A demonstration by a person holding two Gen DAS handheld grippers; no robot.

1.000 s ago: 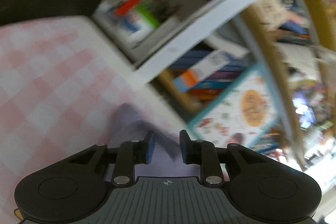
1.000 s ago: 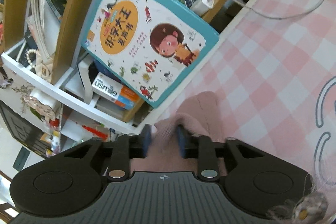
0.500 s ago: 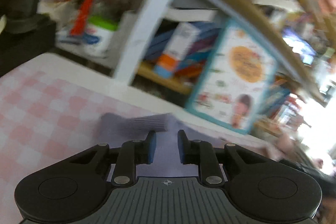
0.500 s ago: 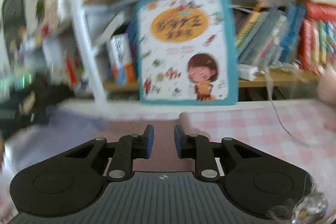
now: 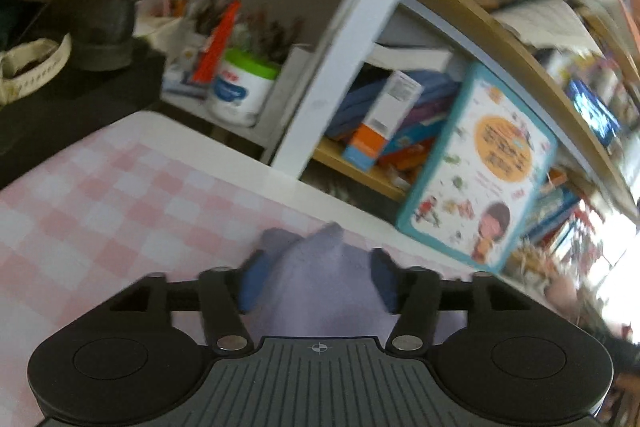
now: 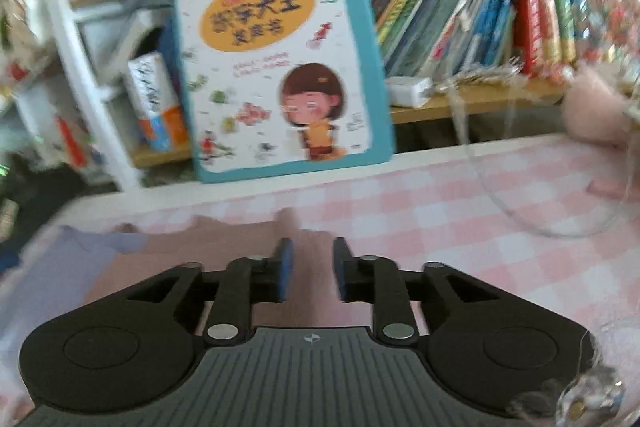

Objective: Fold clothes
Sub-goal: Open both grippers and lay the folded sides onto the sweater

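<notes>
Left wrist view: the left gripper [image 5: 318,281] hangs low over a table under a pink-and-white checked cloth [image 5: 100,203]; its jaws are opening, blue pads [image 5: 252,283] spread wide; a lilac garment [image 5: 320,291] bulges up between them, a peak of fabric rising past the fingertips; the picture is blurred, but the pads appear to stand clear of the cloth, so I read the claw as released; the garment lies on the checked cloth near the table's far edge. Behind the table stands a shelf unit with a white upright [image 5: 344,47]; a white tub with a green lid [image 5: 240,89] holds pens; a teal-edged picture book [image 5: 480,179] leans against the shelf, cartoon child on its cover.

Right wrist view: the right gripper [image 6: 313,269] points across the same table; its jaws are opening, a narrow gap between the pads; a dusty-pink garment [image 6: 224,243] lies flat beneath and ahead of the fingers; nothing is pinched between the pads, released; to its left a lilac piece [image 6: 76,255] adjoins it. The picture book [image 6: 280,55] stands upright at the table's back edge; a row of books [image 6: 480,15] fills the shelf to its right; a thin clear cable [image 6: 516,215] loops over the cloth.
</notes>
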